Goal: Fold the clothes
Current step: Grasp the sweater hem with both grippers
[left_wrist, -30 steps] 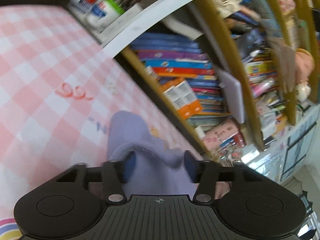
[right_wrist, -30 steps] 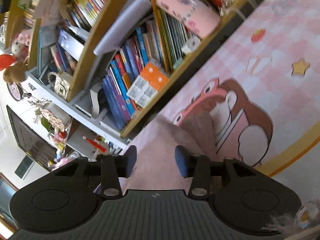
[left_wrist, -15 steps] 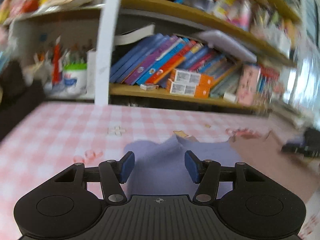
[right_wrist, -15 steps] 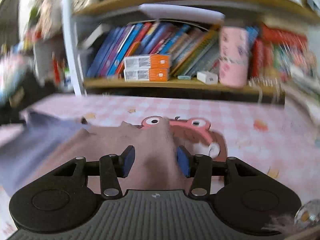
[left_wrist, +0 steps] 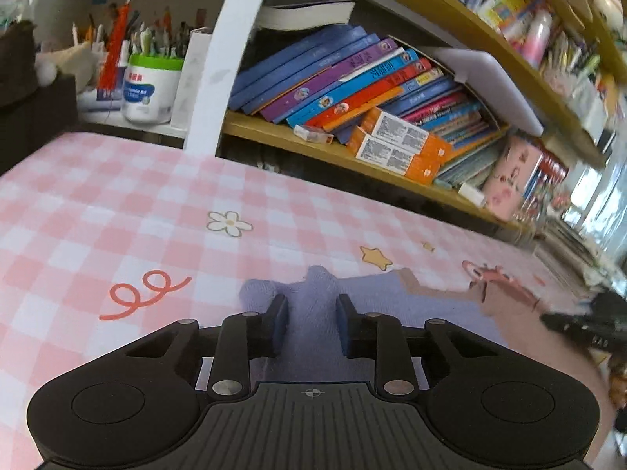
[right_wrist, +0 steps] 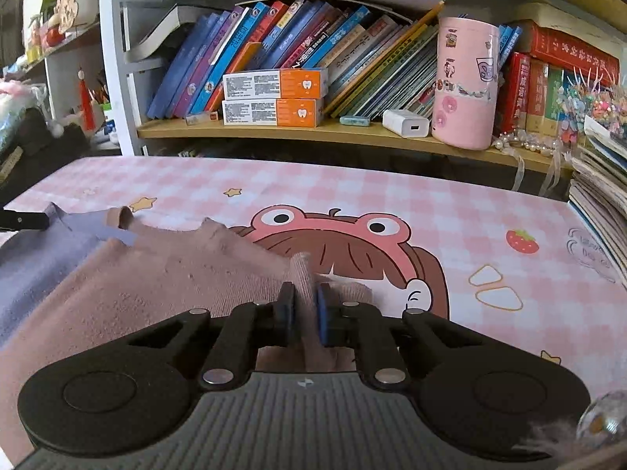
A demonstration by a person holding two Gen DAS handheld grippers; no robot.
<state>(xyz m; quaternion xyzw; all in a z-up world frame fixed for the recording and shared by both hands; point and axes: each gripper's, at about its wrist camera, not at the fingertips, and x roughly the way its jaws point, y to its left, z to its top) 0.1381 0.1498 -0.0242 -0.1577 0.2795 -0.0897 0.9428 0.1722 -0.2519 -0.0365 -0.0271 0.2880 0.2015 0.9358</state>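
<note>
Garment: a knit piece, lilac (left_wrist: 392,305) and dusty pink (right_wrist: 164,286), lies on the pink checked tablecloth (left_wrist: 117,211).
Left gripper (left_wrist: 311,323): jaws just closing — a lilac ridge pinched between them.
Right gripper (right_wrist: 303,313): jaws just closed, clenched on a pink fold.
Backdrop: bookshelf (right_wrist: 333,133) behind.

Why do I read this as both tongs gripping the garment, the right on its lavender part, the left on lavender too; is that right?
One slip: the right tongs pinch the garment's dusty-pink part, as the right wrist view shows. The left tongs do grip the lavender part.
</note>
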